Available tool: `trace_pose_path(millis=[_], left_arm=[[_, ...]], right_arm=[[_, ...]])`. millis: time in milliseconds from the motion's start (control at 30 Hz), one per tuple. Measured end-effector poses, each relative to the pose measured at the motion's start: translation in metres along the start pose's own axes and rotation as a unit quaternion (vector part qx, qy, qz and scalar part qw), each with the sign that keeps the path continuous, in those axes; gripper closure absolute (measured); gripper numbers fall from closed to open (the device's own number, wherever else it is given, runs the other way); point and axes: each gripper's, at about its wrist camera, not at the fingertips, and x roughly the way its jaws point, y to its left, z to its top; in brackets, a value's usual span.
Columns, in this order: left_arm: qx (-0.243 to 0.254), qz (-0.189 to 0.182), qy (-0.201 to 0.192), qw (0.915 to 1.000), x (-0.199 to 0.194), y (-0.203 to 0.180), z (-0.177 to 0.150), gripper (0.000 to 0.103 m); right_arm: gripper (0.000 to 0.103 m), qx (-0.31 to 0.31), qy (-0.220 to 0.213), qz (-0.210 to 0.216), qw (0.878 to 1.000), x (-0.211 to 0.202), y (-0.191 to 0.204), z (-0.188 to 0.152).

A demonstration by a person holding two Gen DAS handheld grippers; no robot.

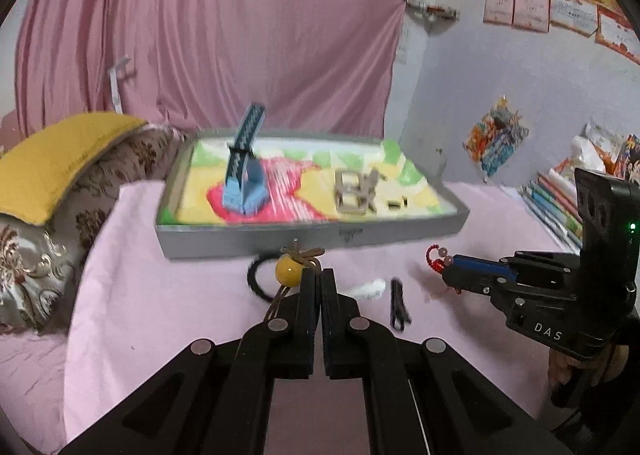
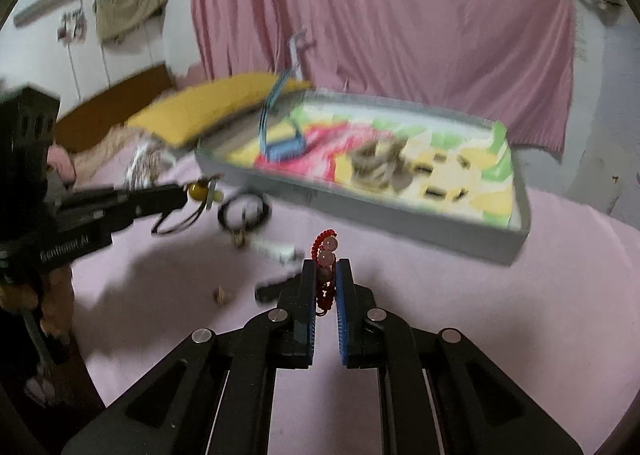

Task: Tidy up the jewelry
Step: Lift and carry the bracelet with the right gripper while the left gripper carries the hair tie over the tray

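In the left wrist view the left gripper sits low in the centre of the frame, its jaws pressed together on the brown cord of a yellow bead pendant; the bead hangs just left of the fingertips, clear of the pink cloth. At the right edge of the same frame the right gripper is clamped on a red beaded bracelet — its red loop and two pale beads stick out past the tips. The right wrist view confirms it: the bracelet stands upright between the blue pads, gripped at bottom centre.

The grey tray with its bright lining lies across the middle of the frame, beyond both grippers, holding a blue ribbon item on its left side and blurred brownish pieces to the right. On the cloth between tray and grippers lie a black hair tie, a small white piece and a black clip
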Motion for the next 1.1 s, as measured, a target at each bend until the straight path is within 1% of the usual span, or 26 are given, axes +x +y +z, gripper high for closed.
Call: trace_pose_path(millis=[67, 167, 300, 367, 433, 467, 567, 700, 833, 900, 1000, 1100], left_arm=[[-0.007, 0.0, -0.025, 0.9997, -0.006, 0.0, 0.008, 0.1], [-0.004, 0.008, -0.065, 0.9979, -0.011, -0.002, 0.022, 0.1], [-0.003, 0.013, -0.107, 0.9941, -0.011, -0.003, 0.041, 0.1], [0.002, 0.019, -0.131, 0.9912, -0.009, -0.004, 0.05, 0.1], [0.013, 0.027, -0.165, 0.9858, -0.006, -0.006, 0.06, 0.1], [0.017, 0.029, -0.181, 0.983, -0.005, -0.006, 0.064, 0.1], [0.027, 0.037, -0.208, 0.9771, 0.003, -0.006, 0.075, 0.1], [0.033, 0.037, -0.222, 0.9738, 0.016, -0.008, 0.085, 0.1], [0.029, 0.036, -0.22, 0.9744, 0.039, -0.008, 0.093, 0.1], [0.027, 0.039, -0.215, 0.9754, 0.049, -0.008, 0.096, 0.1], [0.021, 0.039, -0.195, 0.9799, 0.066, -0.005, 0.097, 0.1], [0.024, 0.044, -0.153, 0.987, 0.082, -0.005, 0.097, 0.1]], right_arm=[[0.095, 0.01, -0.031, 0.002, 0.999, -0.008, -0.001, 0.008], [0.095, 0.012, -0.079, -0.007, 0.997, -0.018, -0.001, 0.023], [0.095, 0.01, -0.142, -0.022, 0.99, -0.028, 0.001, 0.044], [0.095, 0.007, -0.174, -0.032, 0.984, -0.029, 0.002, 0.056], [0.095, 0.0, -0.204, -0.046, 0.978, -0.027, 0.002, 0.067], [0.095, -0.005, -0.212, -0.05, 0.976, -0.025, 0.002, 0.071], [0.095, -0.013, -0.231, -0.068, 0.97, -0.015, 0.002, 0.083], [0.095, -0.023, -0.237, -0.093, 0.967, 0.002, -0.001, 0.092], [0.095, -0.036, -0.236, -0.124, 0.963, 0.016, -0.003, 0.098], [0.095, -0.035, -0.234, -0.13, 0.963, 0.023, -0.006, 0.102], [0.095, -0.026, -0.224, -0.13, 0.966, 0.029, -0.014, 0.107], [0.095, -0.007, -0.189, -0.133, 0.973, 0.039, -0.025, 0.112]])
